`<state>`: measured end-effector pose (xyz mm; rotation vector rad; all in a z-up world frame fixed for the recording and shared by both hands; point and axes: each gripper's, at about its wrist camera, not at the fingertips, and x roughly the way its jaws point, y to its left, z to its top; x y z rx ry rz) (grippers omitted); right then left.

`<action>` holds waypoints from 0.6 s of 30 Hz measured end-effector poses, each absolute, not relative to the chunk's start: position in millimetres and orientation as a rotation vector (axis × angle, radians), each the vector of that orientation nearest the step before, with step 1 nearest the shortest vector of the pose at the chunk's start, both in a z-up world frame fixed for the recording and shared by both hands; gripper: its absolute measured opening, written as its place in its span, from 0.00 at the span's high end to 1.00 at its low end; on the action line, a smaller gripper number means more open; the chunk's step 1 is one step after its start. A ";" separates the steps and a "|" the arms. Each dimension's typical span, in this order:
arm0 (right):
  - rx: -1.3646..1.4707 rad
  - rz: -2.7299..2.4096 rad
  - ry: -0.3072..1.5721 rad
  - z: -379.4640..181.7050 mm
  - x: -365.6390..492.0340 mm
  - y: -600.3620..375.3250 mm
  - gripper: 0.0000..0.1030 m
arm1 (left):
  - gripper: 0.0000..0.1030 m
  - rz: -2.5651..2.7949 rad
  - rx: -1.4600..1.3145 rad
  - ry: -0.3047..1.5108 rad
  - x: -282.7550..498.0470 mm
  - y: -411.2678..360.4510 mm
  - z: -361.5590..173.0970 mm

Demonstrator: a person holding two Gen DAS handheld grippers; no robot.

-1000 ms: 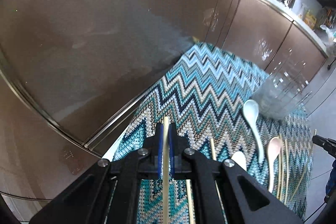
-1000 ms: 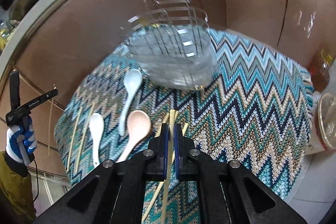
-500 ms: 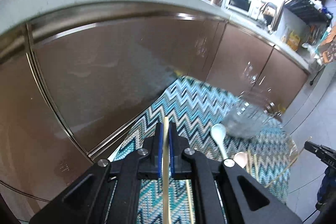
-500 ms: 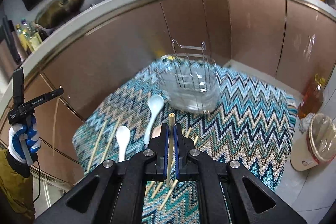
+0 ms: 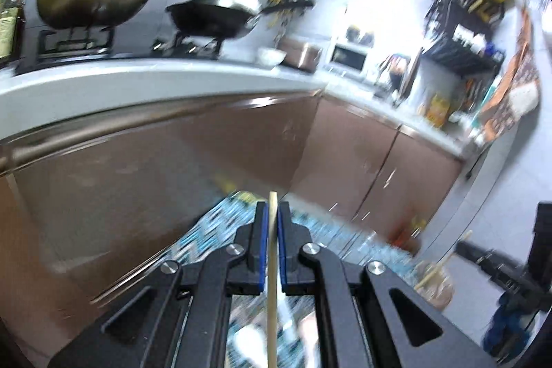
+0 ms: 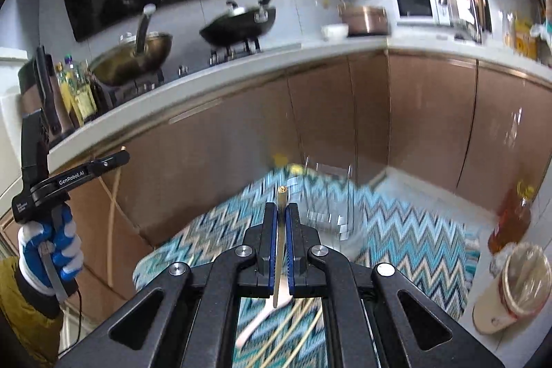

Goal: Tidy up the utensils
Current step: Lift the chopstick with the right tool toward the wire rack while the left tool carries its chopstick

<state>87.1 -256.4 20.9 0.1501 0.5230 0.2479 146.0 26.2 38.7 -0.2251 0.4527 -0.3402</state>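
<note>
My left gripper (image 5: 272,212) is shut on a wooden chopstick (image 5: 272,264) and holds it high above the zigzag cloth (image 5: 220,223). My right gripper (image 6: 282,212) is shut on another wooden chopstick (image 6: 280,244), also raised above the cloth (image 6: 396,237). The clear utensil holder with a wire rack (image 6: 331,195) stands on the cloth beyond the right gripper, blurred. A spoon (image 6: 265,312) and several chopsticks (image 6: 303,333) lie on the cloth under the right gripper. The left gripper shows in the right wrist view (image 6: 120,157) at the left, with its chopstick (image 6: 112,216) hanging down.
Brown cabinet fronts (image 6: 310,112) and a white counter (image 5: 138,81) with pans (image 5: 214,19) rise behind the cloth. An oil bottle (image 6: 510,216) and a lined bin (image 6: 517,285) stand on the floor at the right.
Both grippers have risen and tilted up with their chopsticks, so the counter and stove now fill the views. The cloth and holder have dropped lower in view.
</note>
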 end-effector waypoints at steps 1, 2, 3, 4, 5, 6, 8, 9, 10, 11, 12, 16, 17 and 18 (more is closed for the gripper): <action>0.151 0.246 0.498 26.3 91.3 -258.7 0.95 | 0.95 -0.357 -0.250 0.426 152.2 17.3 43.7; 0.154 0.247 0.482 30.5 95.1 -260.7 0.95 | 0.95 -0.366 -0.265 0.412 156.4 12.0 47.4; 0.155 0.246 0.463 34.3 98.9 -262.9 0.95 | 0.95 -0.382 -0.290 0.391 164.5 3.2 51.4; 0.151 0.242 0.447 37.5 102.1 -265.0 0.95 | 0.95 -0.393 -0.310 0.375 171.0 -3.6 54.8; 0.144 0.234 0.424 41.1 107.0 -268.0 0.95 | 0.95 -0.411 -0.340 0.345 180.4 -13.5 60.0; 0.143 0.229 0.407 43.3 112.0 -271.3 0.95 | 0.95 -0.421 -0.359 0.325 186.3 -18.9 64.2; 0.142 0.220 0.380 46.9 121.2 -277.3 0.95 | 0.95 -0.442 -0.396 0.289 201.7 -31.4 69.5; 0.138 0.212 0.364 47.5 126.8 -280.8 0.95 | 0.95 -0.455 -0.421 0.274 211.8 -39.4 70.8; 0.137 0.204 0.353 48.2 131.0 -284.1 0.95 | 0.95 -0.458 -0.439 0.268 220.0 -46.0 71.5; 0.138 0.197 0.341 47.6 136.7 -288.2 0.95 | 0.95 -0.453 -0.453 0.263 229.3 -52.9 70.3; 0.142 0.193 0.333 46.7 142.2 -291.7 0.95 | 0.95 -0.439 -0.459 0.253 239.5 -61.4 67.6; 0.122 0.171 0.321 34.6 163.5 -299.0 0.95 | 0.95 -0.357 -0.456 0.229 266.6 -84.9 49.3; 0.117 0.168 0.321 31.4 166.8 -300.0 0.95 | 0.95 -0.333 -0.454 0.227 274.6 -91.8 41.4; 0.112 0.165 0.321 27.1 170.0 -301.0 0.95 | 0.95 -0.317 -0.449 0.222 278.5 -95.8 37.2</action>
